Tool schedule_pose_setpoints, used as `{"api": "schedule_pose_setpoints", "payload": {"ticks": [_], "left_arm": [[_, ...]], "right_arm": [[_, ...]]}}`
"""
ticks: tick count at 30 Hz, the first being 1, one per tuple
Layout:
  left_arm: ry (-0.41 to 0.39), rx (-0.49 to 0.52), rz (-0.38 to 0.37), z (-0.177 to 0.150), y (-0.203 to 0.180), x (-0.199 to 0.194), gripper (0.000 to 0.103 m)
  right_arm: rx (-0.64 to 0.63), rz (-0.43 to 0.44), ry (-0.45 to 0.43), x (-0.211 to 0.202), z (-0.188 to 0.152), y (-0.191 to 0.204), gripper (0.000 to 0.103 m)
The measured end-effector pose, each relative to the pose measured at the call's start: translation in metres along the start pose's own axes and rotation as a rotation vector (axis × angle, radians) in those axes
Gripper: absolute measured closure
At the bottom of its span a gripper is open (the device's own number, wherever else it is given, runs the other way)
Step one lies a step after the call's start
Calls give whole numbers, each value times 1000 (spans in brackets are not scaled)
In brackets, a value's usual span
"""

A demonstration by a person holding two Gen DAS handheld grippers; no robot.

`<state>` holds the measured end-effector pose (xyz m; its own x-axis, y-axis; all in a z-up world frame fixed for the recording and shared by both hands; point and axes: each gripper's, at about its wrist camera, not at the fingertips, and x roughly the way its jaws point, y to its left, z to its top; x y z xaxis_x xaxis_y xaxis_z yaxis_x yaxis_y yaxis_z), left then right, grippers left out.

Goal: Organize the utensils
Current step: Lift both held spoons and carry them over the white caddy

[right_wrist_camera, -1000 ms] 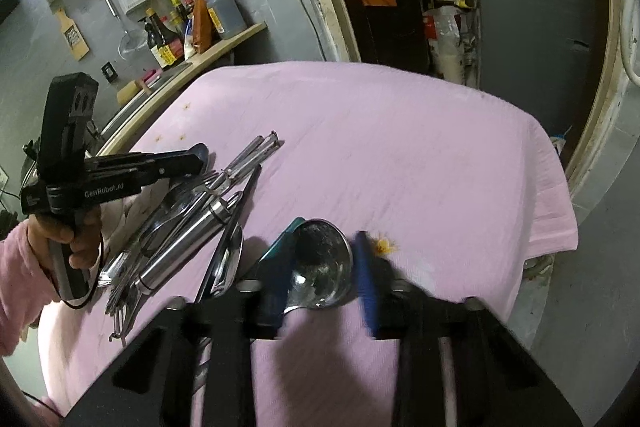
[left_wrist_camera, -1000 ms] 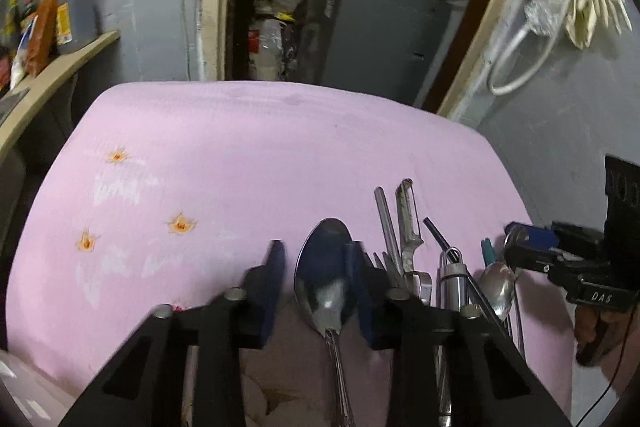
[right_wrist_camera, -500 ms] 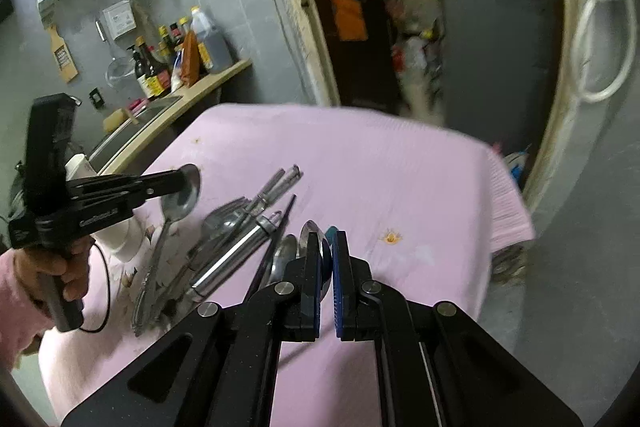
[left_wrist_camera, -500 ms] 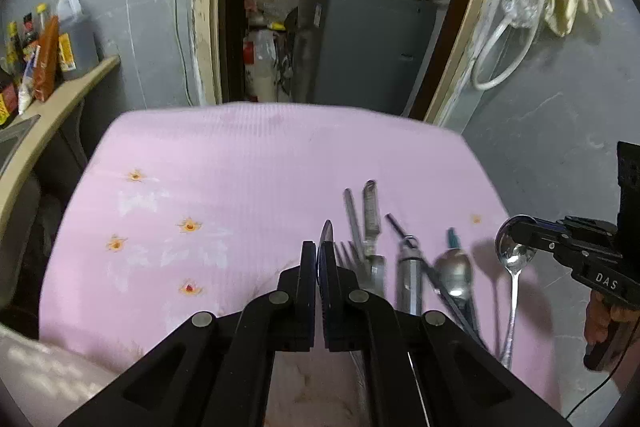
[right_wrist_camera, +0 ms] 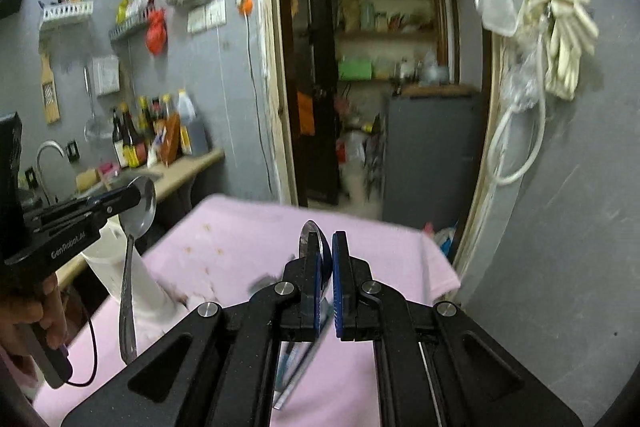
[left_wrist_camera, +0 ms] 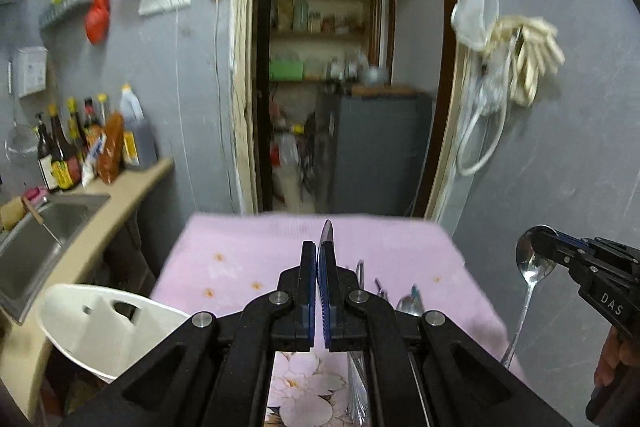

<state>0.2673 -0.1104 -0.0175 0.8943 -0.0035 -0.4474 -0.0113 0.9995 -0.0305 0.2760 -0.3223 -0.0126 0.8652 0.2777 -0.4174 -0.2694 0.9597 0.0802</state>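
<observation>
Black left claw (left_wrist_camera: 319, 281), blue pads, silver screws; right claw (right_wrist_camera: 327, 267) alike.

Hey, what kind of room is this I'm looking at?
Most likely a small home kitchen: a steel sink set in a counter, sauce bottles along the wall, and a pantry shelf through the doorway.

Both wrist views face doorway (left_wrist_camera: 340, 75), share pink table (right_wrist_camera: 376, 251).
</observation>
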Motion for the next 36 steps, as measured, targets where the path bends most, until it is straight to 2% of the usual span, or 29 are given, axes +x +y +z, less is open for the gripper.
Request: {"api": "schedule_pose_setpoints", "payload": {"ticks": [3, 8, 14, 18, 23, 27, 32, 36], "left_arm": [[-47, -6, -13, 13, 14, -27, 100], [-98, -38, -18, 30, 52, -60, 100], [-154, -52, 85, 47, 116, -89, 100], [-186, -75, 156, 54, 156, -94, 100], [-240, -92, 240, 56, 194, -86, 100], [-277, -68, 291, 51, 206, -67, 100], [-291, -38, 353, 36, 213, -37, 100], [-265, -39, 331, 30, 218, -16, 100]], "right_arm": [[6, -1, -49, -21, 19, 19, 98], [-10, 27, -110, -32, 42, 60, 98], [-50, 74, -154, -23, 61, 121, 98], [-101, 72, -201, -11, 70, 163, 98], [-202, 23, -271, 9, 69, 211, 98], [-263, -10, -297, 28, 63, 235, 98], [-293, -12, -272, 57, 51, 251, 98], [-328, -8, -229, 75, 37, 259, 98]]}}
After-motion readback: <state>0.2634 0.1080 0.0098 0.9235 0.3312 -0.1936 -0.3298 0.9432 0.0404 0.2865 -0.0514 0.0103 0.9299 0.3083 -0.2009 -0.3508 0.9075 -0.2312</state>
